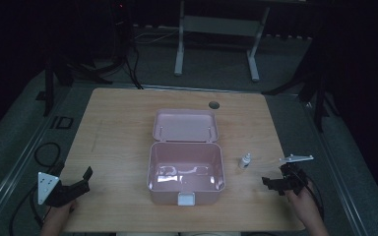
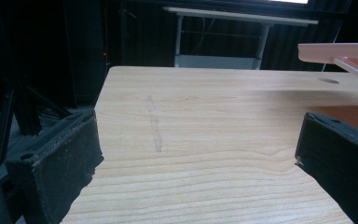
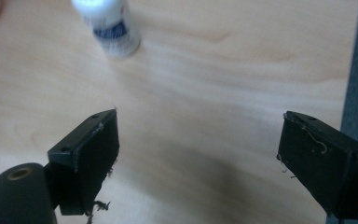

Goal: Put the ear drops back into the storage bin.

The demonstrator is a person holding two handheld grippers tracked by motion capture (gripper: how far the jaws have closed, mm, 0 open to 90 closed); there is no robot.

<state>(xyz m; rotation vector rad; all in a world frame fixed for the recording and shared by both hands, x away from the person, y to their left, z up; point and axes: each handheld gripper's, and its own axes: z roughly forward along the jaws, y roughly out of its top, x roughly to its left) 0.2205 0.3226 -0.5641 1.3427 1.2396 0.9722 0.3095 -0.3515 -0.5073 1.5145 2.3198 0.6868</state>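
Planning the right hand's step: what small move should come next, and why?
Probably ease the right claw forward toward the small white bottle. Its jaws stand open with nothing between them, and the bottle stands upright just ahead on the table, beside the open pink box, which looks empty.

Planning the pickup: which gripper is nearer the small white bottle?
Right. The right gripper sits just right of and nearer the person than the small white bottle, jaws open. The left gripper is far left, across the pink box.
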